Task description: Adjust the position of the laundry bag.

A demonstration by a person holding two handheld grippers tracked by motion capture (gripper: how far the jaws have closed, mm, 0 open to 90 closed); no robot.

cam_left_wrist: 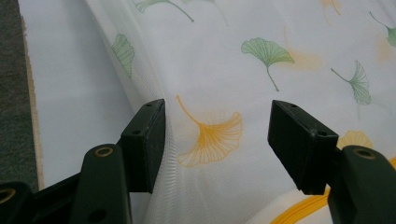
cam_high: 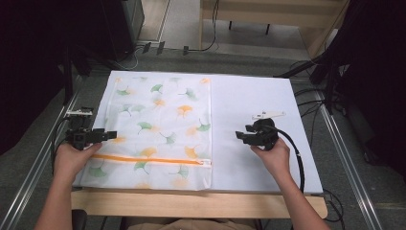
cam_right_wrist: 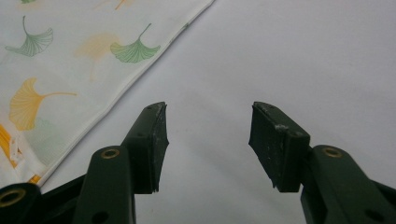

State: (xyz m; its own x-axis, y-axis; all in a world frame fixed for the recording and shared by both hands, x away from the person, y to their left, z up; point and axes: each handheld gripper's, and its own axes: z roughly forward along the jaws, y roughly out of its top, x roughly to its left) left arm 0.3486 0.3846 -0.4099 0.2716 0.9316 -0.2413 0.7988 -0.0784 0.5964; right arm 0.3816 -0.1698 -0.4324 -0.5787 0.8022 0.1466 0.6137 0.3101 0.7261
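A white mesh bag [cam_high: 158, 129] printed with green and orange ginkgo leaves lies flat on the left half of the white table top [cam_high: 253, 96]. An orange zipper [cam_high: 148, 159] runs across it near the front. My left gripper [cam_high: 112, 135] sits at the bag's left edge, pointing right. In the left gripper view its jaws [cam_left_wrist: 217, 140] stand wide apart over a raised fold of the mesh [cam_left_wrist: 261, 70], with the zipper [cam_left_wrist: 299, 212] at lower right. My right gripper [cam_high: 238, 136] hovers open over bare white surface, right of the bag. Its own view [cam_right_wrist: 208, 140] shows the bag's edge [cam_right_wrist: 70, 70] to the left.
The wooden front edge of the table [cam_high: 191, 203] runs below the white top. Metal rails [cam_high: 342, 143] flank both sides. Cables [cam_high: 311, 103] lie on the floor at the right and behind the table. Dark equipment [cam_high: 48, 62] stands at the far left.
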